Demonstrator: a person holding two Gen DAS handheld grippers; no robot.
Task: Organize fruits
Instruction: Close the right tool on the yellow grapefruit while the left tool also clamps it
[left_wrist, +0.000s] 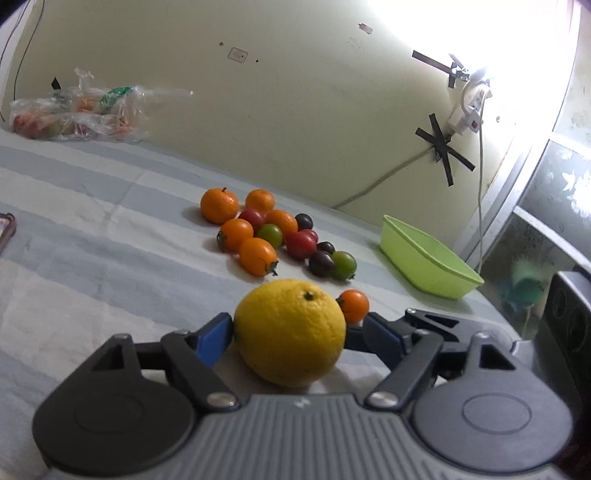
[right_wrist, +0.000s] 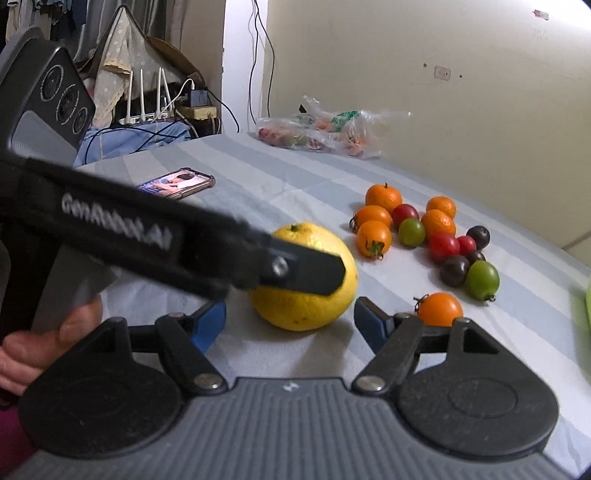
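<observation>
Left gripper (left_wrist: 290, 332): jaws stand at about the width of the large yellow citrus (left_wrist: 290, 332), which sits between the blue pads. The left pad (left_wrist: 214, 338) meets the fruit's flank; on the other side the pad is hidden behind the fruit's curve, so a firm grip cannot be confirmed. The fruit is round, with pebbled, matte rind and a dark stem scar on top, and it rests on the cloth.

Right gripper (right_wrist: 290, 321): jaws open, blue pads clear of the fruit on both sides. The same yellow citrus lies just ahead of and between the fingertips, slightly toward the left pad. The black finger of the left gripper crosses in front of the fruit and lies against its upper face. A hand (right_wrist: 40, 343) grips that tool's handle at the lower left.

Beyond the left jaws: a small orange tomato (left_wrist: 354, 304) just beside the citrus, smooth and glossy, with a green calyx. Further ahead, a tight cluster (left_wrist: 273, 232) of dimpled mandarins and smooth cherry tomatoes in orange, red, green and dark purple. Ahead and to the right of the jaws, well apart from the cluster, a light green plastic tray (left_wrist: 424, 262), rectangular with sloped walls.

Surface: striped cloth (left_wrist: 92, 221), pale blue and white, soft, lightly creased. Far ahead to the left, a crumpled clear plastic bag (left_wrist: 77, 110) against the wall.
</observation>
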